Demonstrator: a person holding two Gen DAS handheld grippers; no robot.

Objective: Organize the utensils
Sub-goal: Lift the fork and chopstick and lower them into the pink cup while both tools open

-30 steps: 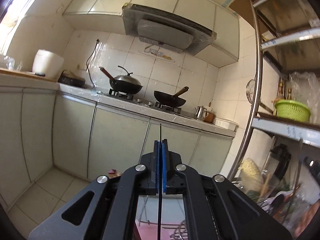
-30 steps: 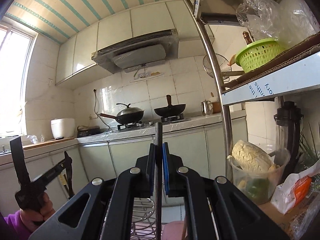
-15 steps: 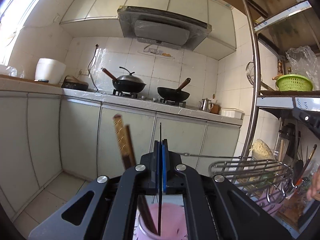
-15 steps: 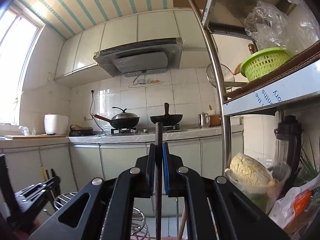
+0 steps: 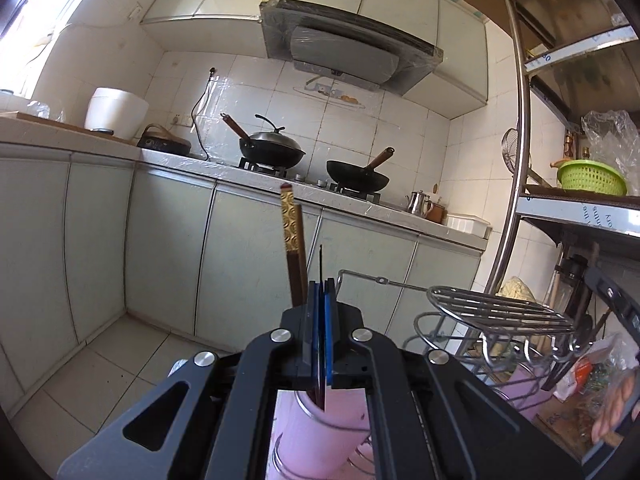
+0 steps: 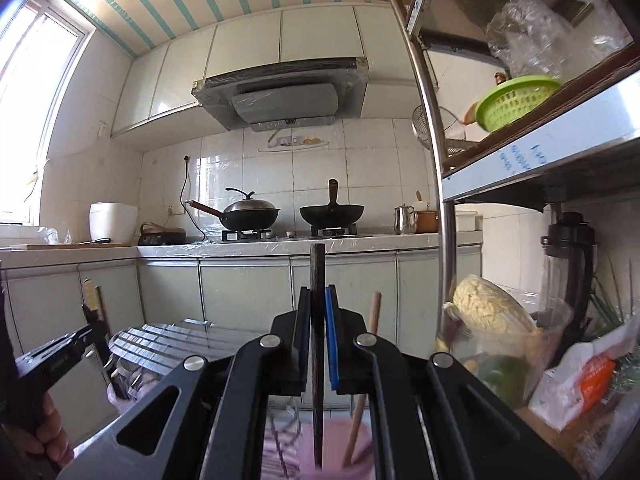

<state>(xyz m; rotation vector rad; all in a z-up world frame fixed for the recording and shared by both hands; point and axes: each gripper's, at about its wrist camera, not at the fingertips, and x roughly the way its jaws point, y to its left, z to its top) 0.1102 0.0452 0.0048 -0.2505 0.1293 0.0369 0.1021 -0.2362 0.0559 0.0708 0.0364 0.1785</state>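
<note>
1. My left gripper (image 5: 320, 300) has its jaws pressed together on a thin flat blade (image 5: 321, 264) that stands upright between the pads, its lower end over the mouth of a pink cup (image 5: 316, 432).
2. Dark chopsticks (image 5: 294, 256) with gold-patterned tops already stand in that pink cup, just left of my pads.
3. My right gripper (image 6: 318, 308) is clamped on a single dark chopstick (image 6: 318, 280), held upright, its tip pointing down toward a second pink cup (image 6: 340, 440) below.
4. A light wooden stick (image 6: 370, 344) leans in that second cup, just right of my jaws.
5. A wire rack (image 5: 500, 308) with chrome bars sits between the two cups; from the right view it shows at the left (image 6: 176, 336).
6. Behind everything: countertop, two woks (image 6: 332, 212) on the stove, a green basket (image 5: 590, 176) on the shelf.
</note>
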